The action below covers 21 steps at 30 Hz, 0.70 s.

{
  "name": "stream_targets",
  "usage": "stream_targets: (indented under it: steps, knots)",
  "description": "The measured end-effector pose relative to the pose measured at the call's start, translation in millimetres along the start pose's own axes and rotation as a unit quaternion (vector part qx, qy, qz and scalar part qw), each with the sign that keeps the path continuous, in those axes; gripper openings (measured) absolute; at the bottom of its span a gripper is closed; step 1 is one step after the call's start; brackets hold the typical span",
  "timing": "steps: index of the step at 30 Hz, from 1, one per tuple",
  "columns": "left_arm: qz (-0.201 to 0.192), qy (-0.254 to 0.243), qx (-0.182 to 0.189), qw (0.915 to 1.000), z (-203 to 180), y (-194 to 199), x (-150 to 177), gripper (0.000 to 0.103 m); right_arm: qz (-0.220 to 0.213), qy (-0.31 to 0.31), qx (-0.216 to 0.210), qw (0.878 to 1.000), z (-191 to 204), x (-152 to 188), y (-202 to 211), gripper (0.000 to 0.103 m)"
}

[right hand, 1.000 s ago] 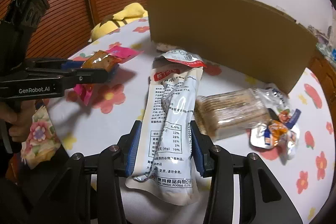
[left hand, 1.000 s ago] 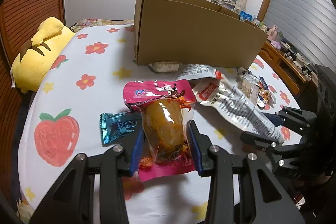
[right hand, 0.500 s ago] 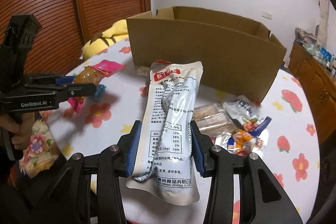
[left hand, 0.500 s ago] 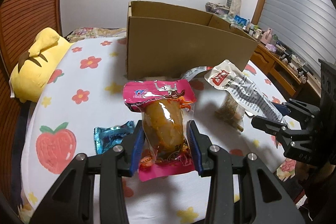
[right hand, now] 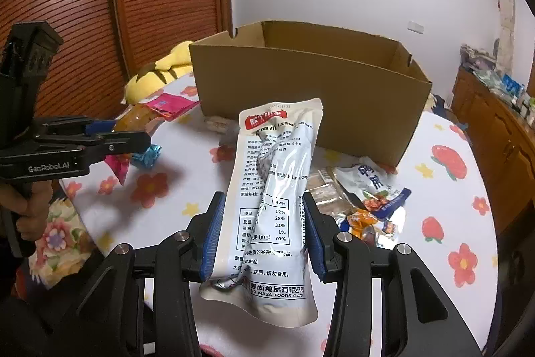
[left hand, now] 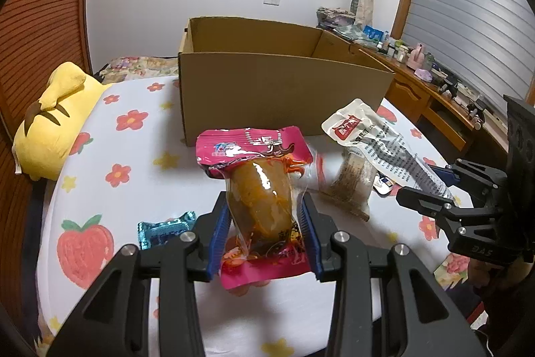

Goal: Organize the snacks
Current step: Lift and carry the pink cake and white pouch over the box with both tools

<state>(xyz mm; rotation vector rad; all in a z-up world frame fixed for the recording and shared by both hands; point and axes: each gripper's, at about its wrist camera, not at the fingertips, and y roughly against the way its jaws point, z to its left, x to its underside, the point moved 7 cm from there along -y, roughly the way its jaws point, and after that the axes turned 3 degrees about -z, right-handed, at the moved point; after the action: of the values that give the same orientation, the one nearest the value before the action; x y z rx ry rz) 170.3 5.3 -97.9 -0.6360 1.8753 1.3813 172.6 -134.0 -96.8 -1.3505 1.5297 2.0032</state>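
Observation:
My left gripper (left hand: 264, 223) is shut on a pink snack packet (left hand: 257, 179) with an orange-brown piece inside, held above the floral tablecloth. My right gripper (right hand: 262, 233) is shut on a long white snack pouch (right hand: 274, 189) with printed text, also lifted. Each gripper shows in the other's view: the right one (left hand: 431, 186) with the white pouch (left hand: 371, 136), the left one (right hand: 133, 132) with the pink packet (right hand: 167, 104). An open cardboard box (left hand: 281, 89) stands behind on the table; it also shows in the right wrist view (right hand: 311, 96).
A blue wrapped snack (left hand: 165, 228) lies left of my left gripper. A clear packet of brown biscuits (left hand: 351, 186) and several small packets (right hand: 371, 199) lie before the box. A yellow plush (left hand: 53, 119) sits at the table's left edge. A wooden sideboard (left hand: 431, 102) stands right.
Both grippers have risen and pulled back with their packets; the white pouch came up off the table. The box now appears lower, with its open inside showing.

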Motion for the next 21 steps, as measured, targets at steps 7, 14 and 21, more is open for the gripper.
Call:
stream_targets:
  steps: [7,14,21]
  knots:
    - [-0.006,-0.009,0.003,0.9999,-9.5,-0.6,-7.0,0.039,-0.008,-0.007,0.005,1.0,-8.1,-3.0,9.0,0.044]
    - [-0.014,-0.018,0.007,0.9997,-19.5,1.0,-16.4,0.039,-0.017,-0.013,0.013,1.0,-16.7,-5.9,17.0,0.045]
    - [-0.026,-0.027,0.011,0.9992,-27.9,3.9,-31.2,0.039,-0.031,-0.021,0.019,0.999,-26.5,-13.7,26.7,0.045]
